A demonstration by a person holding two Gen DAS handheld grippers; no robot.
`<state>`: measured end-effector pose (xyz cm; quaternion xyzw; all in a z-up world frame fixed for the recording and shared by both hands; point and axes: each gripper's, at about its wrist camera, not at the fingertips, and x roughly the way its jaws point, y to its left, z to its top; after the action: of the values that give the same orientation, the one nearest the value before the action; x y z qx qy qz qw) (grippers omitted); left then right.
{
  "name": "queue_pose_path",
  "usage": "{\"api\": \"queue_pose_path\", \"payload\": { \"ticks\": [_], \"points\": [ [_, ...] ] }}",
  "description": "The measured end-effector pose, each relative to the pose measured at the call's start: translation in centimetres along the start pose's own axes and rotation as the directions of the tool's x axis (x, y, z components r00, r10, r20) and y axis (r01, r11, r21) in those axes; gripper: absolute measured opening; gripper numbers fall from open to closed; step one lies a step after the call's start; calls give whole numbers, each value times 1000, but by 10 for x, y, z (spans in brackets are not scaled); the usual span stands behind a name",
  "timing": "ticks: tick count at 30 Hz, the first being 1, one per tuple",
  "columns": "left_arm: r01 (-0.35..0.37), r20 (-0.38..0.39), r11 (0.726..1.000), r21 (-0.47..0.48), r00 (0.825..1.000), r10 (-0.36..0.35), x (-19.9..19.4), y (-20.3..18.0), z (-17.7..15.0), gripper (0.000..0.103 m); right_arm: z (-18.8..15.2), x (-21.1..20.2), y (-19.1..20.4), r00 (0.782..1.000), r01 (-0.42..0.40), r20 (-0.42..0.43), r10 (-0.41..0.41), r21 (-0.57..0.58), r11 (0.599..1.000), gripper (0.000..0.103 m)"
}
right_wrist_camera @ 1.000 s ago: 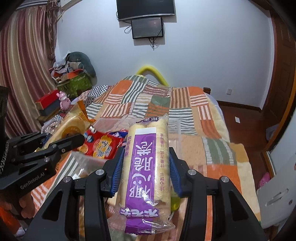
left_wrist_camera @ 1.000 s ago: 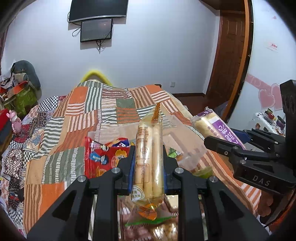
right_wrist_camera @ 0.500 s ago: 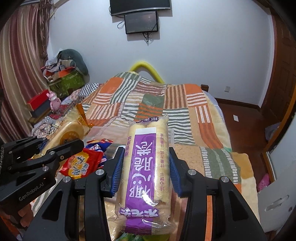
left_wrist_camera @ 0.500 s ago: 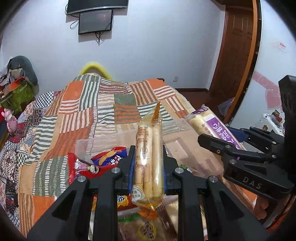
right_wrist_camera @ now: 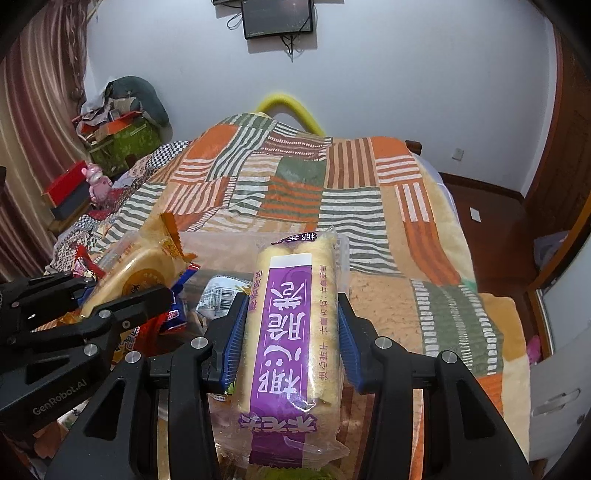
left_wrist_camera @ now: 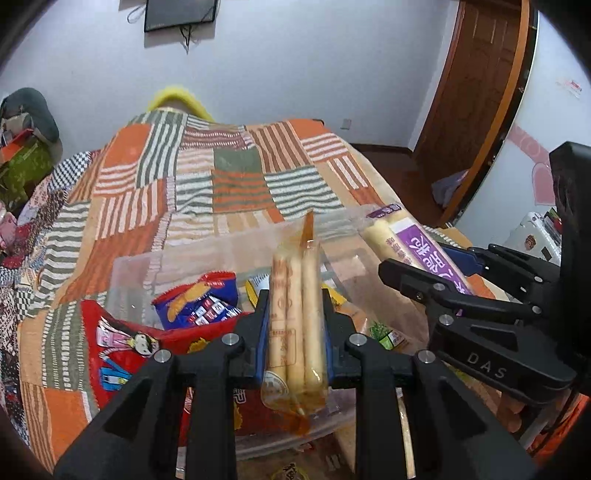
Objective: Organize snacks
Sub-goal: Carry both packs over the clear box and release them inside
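A home bedroom: ahead of the claw, a bed (right_wrist_camera: 388, 295) under a striped patchwork blanket (left_wrist_camera: 229, 184) fills the room. Beyond it, a screen (right_wrist_camera: 277, 18) hangs on the white wall (right_wrist_camera: 388, 74). A wooden door (left_wrist_camera: 476, 81) stands to the right, a striped curtain (right_wrist_camera: 33, 122) and piled boxes (right_wrist_camera: 122, 136) to the left.

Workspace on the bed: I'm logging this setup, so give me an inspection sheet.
Surface: patchwork blanket on a bed.
Job's things: clear bin holding a blue chip bag; red snack bag beside it.
Clutter: boxes and clothes by the curtain.
Grippers: left claw shut on a pack of biscuit sticks; right claw shut on a purple-label cake pack.
Cables: wires under the wall screen.
Surroundings: white wall, wooden door.
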<state>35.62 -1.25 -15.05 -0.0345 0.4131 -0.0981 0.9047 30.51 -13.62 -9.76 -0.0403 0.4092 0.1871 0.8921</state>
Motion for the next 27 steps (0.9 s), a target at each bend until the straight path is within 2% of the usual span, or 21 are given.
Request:
{"api": "queue_pose_path", "payload": {
  "ticks": [8,17,19,23,27],
  "points": [
    [10,-7,1000,-18,1000,-10,-7,2,-2,23,4,-4,2,1000,-17,-10,17,-1,1000,43],
    [14,59,1000,-21,998,-13,-60,4,-7,25,2,-38,3,999,-12,39,13,-23,1000,47],
    [2,78,1000,-12,997,-1,-73,5,-10,29,-1,-45,3,999,-9,46,10,-27,1000,48],
    [-30,113,999,-11,993,31,-96,13,-19,34,-9,-58,2,998,1,62,0,-19,1000,60],
    [-65,115,998,-17,991,67,-111,25,-32,40,-17,-68,-1,998,-1,69,1,-2,1000,62]
  ]
}}
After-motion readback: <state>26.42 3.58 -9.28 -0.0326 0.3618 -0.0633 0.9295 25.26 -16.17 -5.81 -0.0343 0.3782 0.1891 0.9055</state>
